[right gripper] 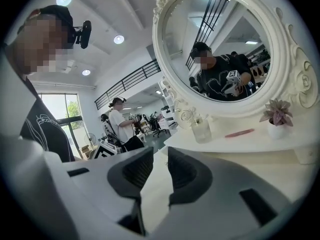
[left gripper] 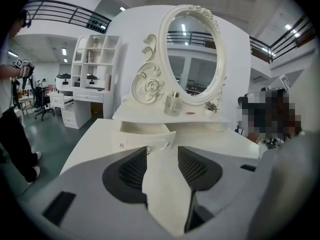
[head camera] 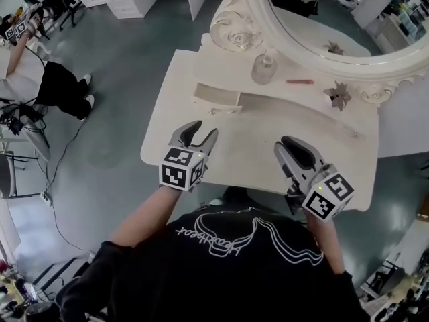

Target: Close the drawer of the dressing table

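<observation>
The white dressing table (head camera: 167, 123) has its small left drawer (head camera: 216, 102) pulled out below the raised shelf. In the left gripper view the drawer (left gripper: 142, 134) stands open straight ahead, with small metal knobs on its front. My left gripper (head camera: 202, 131) hovers over the tabletop just short of the drawer front, open and holding nothing (left gripper: 162, 156). Over the tabletop's front right part, my right gripper (head camera: 287, 146) is open by a narrow gap and also holds nothing (right gripper: 160, 159). It points left of the mirror.
An oval ornate mirror (head camera: 322, 12) rises behind the shelf. On the shelf stand a glass bottle (head camera: 264, 69), a thin pink stick (head camera: 299, 82) and a small potted plant (head camera: 338, 96). A person in black trousers (head camera: 64, 89) stands on the floor at the left.
</observation>
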`<state>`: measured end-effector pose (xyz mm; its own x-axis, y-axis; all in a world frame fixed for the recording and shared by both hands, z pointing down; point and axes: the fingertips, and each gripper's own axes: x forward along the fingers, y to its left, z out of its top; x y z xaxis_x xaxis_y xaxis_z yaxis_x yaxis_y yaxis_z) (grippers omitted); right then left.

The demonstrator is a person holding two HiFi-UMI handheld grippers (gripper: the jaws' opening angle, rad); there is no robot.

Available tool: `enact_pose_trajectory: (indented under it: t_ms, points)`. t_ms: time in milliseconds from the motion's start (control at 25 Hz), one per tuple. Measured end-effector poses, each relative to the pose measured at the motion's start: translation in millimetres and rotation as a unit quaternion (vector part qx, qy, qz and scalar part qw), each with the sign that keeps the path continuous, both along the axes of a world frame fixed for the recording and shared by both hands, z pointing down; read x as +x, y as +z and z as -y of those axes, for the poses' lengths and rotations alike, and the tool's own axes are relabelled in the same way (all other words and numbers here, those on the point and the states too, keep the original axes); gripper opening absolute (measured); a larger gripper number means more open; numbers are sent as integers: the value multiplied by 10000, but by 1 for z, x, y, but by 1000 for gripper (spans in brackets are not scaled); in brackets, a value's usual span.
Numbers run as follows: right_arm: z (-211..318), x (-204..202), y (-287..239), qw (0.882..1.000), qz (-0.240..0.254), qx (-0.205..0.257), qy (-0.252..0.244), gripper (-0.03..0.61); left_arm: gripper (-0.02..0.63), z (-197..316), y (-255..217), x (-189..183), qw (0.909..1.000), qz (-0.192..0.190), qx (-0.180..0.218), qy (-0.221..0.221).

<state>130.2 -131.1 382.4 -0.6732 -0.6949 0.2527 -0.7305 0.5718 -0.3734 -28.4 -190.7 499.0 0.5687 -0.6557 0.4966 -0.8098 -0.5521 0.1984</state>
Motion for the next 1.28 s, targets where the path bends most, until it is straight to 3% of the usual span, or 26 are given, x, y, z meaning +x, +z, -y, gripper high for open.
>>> enact_pose_trajectory:
  t_ms: [440, 880, 1280]
  points:
    - [27, 14, 11, 9998, -47, -171, -105, 81, 193, 33, 42, 2, 9987, 233, -290, -350]
    - [38, 27, 22, 9995, -15, -311, -11, 81, 193, 54, 62, 7, 9975, 329, -442, -433]
    - [46, 30, 29, 9991, -66, -427, 29, 81, 134, 62, 68, 6, 9968, 314, -539, -500]
